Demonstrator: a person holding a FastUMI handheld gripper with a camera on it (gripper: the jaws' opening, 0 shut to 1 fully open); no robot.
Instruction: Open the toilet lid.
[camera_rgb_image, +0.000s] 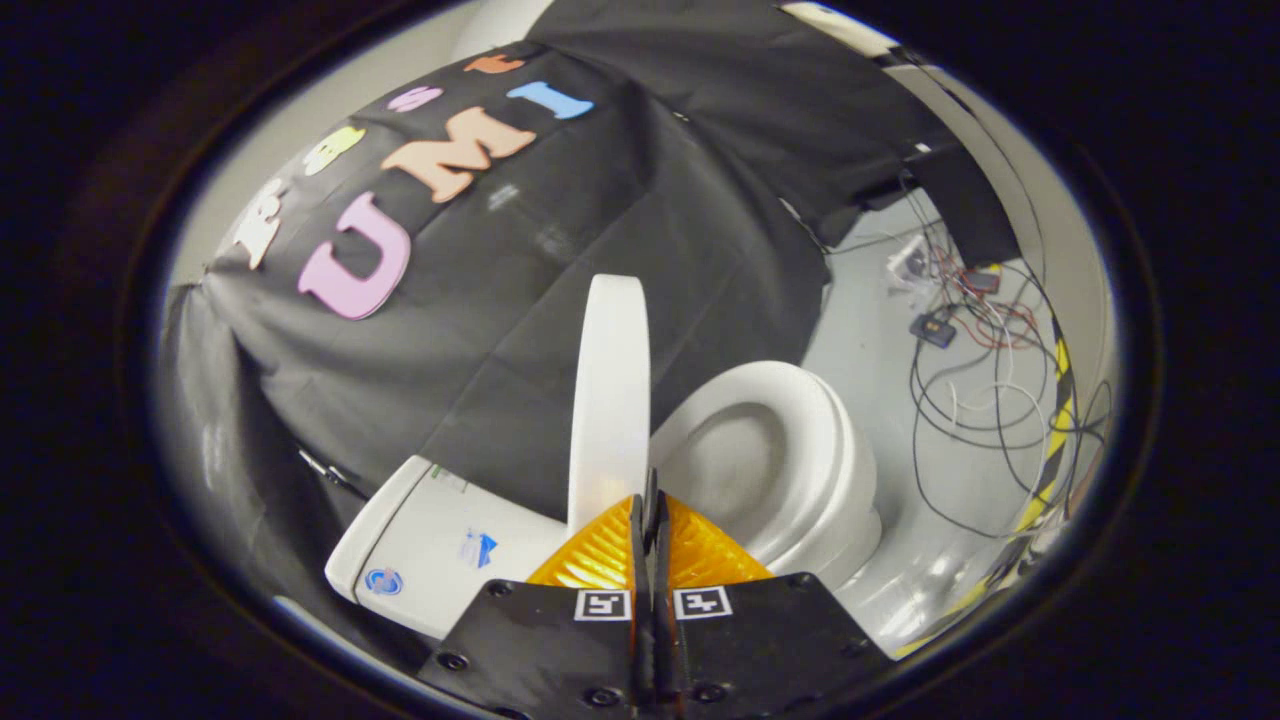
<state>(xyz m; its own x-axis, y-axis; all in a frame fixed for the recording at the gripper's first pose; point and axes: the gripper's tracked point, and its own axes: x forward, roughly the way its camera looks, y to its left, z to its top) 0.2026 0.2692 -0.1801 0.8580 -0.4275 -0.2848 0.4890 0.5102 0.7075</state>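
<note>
Both gripper (650, 500) fingers pressed together just below the upright toilet lid (610, 400) edge.

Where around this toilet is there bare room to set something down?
Bare grey floor lies between the toilet bowl and the loose wires; among the wires it is crowded. The raised lid stands ahead of the gripper, whose fingers are closed together.

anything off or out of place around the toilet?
Only the loose tangle of thin wires sprawled on the grey floor beyond the white toilet bowl. The white lid stands upright, open; the gripper is shut just before it.
</note>
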